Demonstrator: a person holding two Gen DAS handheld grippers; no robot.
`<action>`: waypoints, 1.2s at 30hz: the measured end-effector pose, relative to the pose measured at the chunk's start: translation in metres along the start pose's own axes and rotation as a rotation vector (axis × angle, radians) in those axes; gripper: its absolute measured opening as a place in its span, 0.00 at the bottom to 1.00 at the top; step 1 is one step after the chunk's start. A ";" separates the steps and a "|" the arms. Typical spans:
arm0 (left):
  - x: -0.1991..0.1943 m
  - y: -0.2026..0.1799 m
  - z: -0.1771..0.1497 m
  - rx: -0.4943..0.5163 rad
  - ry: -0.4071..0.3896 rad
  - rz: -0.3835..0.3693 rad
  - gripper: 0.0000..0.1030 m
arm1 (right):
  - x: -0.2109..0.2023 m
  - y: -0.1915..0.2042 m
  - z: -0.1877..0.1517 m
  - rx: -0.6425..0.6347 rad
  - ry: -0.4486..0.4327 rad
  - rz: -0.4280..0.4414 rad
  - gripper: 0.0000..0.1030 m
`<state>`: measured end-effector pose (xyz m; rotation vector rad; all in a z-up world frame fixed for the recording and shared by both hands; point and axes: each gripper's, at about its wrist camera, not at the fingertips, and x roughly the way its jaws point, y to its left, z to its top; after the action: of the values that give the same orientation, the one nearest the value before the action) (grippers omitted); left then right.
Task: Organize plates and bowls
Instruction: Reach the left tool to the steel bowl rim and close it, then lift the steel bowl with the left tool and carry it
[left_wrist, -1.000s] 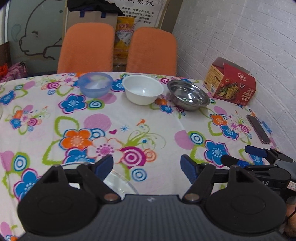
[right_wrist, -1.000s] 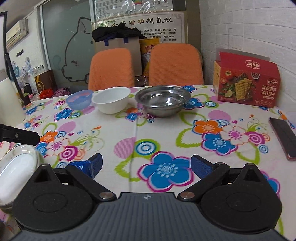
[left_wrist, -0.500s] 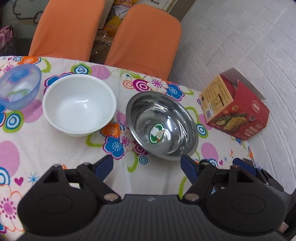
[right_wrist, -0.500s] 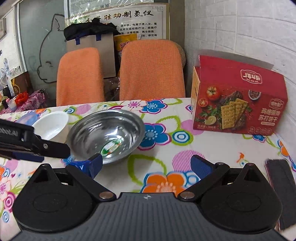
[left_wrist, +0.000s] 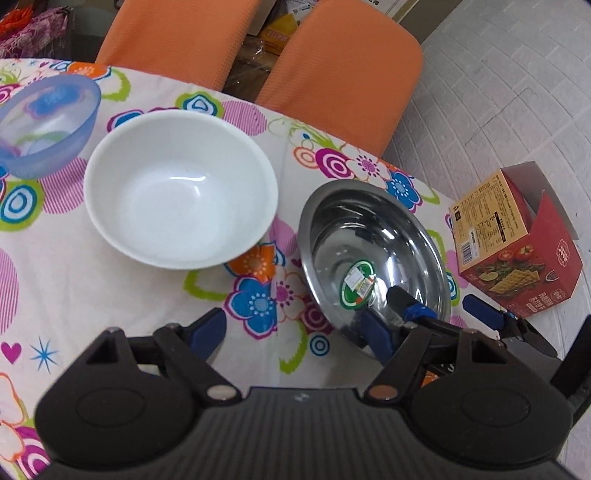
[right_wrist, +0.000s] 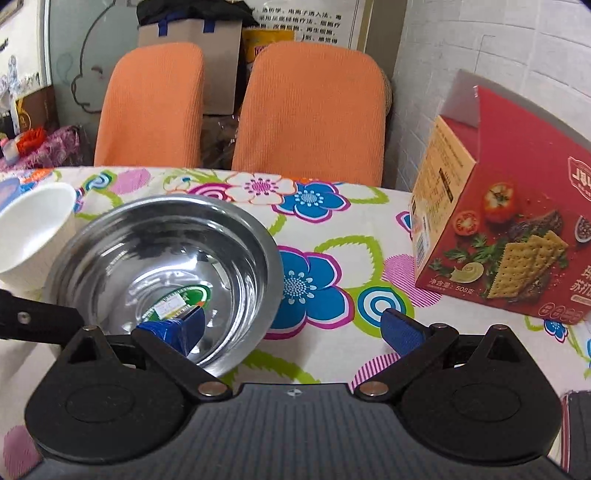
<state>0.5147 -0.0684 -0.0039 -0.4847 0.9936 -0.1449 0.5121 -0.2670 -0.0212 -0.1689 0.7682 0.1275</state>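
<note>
1. Right gripper (right_wrist: 291, 332): jaws spread wide and gripping nothing. It straddles the near rim of the steel bowl (right_wrist: 162, 258); the left blue pad (right_wrist: 173, 328) sits inside the bowl, the right pad lies outside over the floral tablecloth (right_wrist: 332, 229). Contact between pad and rim cannot be confirmed.
2. Left gripper (left_wrist: 295, 332): jaws likewise spread wide, empty, held above the tablecloth (left_wrist: 92, 295) and angled down toward the bowls. Its right finger overlaps the steel bowl's (left_wrist: 373, 251) near edge in the left wrist view (touching or merely in front: cannot tell).
3. Steel bowl: on the table at the far right of the row, a green label on its floor, appearing tipped in the left wrist view.
4. White bowl (left_wrist: 181, 188): upright, just left of the steel bowl, apart from it.
5. Blue translucent bowl (left_wrist: 44, 125): just beside the white bowl, further left.
6. Red cracker box (right_wrist: 502, 221): near the wall, right of the steel bowl, flap open.
7. Two orange chairs (right_wrist: 310, 110) stand behind the table.
</note>
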 end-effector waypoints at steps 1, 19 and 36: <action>-0.002 0.000 0.000 0.002 -0.001 -0.008 0.71 | 0.001 0.000 0.000 -0.008 0.017 -0.003 0.87; 0.017 -0.018 -0.004 -0.010 0.007 -0.031 0.71 | -0.009 0.005 -0.008 -0.031 0.065 0.039 0.87; 0.031 -0.035 0.002 0.136 0.007 -0.034 0.30 | -0.010 0.019 -0.016 0.017 -0.007 0.231 0.85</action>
<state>0.5364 -0.1091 -0.0112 -0.3773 0.9754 -0.2432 0.4908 -0.2522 -0.0275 -0.0630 0.7799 0.3403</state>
